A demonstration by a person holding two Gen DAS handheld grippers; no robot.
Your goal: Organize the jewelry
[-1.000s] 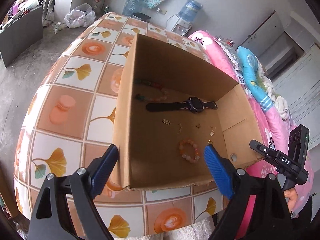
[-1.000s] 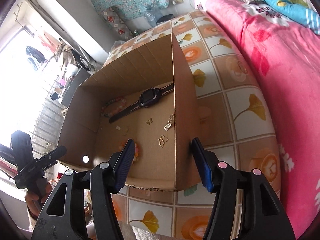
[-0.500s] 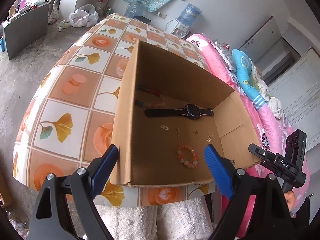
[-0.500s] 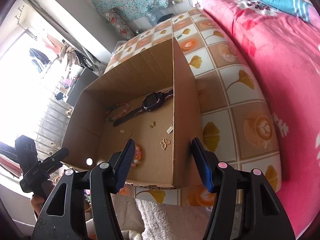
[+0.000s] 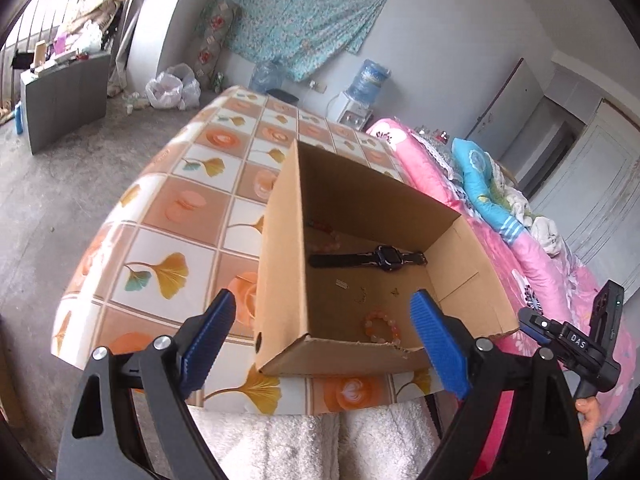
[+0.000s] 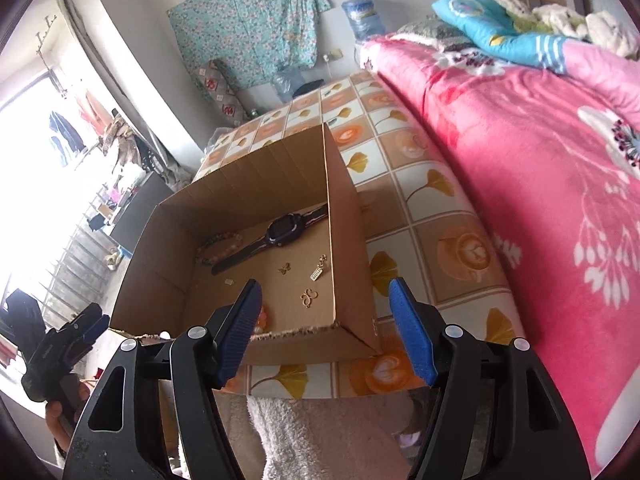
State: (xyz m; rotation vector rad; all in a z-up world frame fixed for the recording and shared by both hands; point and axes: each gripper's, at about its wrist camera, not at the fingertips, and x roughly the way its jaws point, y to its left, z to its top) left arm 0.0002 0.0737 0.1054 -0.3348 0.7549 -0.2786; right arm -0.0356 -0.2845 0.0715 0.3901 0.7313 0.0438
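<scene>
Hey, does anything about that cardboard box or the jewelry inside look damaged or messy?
Yes. The cardboard box has a ragged, torn near rim, and small gold pieces lie scattered loose on its floor.

I counted one box (image 6: 348, 240) on one table (image 5: 168, 216). Inside it: one watch (image 6: 282, 230), two bead bracelets, one pale string by the far wall (image 6: 218, 242) and one orange bracelet near the front (image 5: 382, 326). Small gold charms (image 6: 309, 298): I made out about five, some too tiny to be sure of. Two grippers, left (image 5: 322, 346) and right (image 6: 322, 330), one per hand. One bed (image 6: 540, 168), and two water jugs (image 5: 368, 80) by the wall.
</scene>
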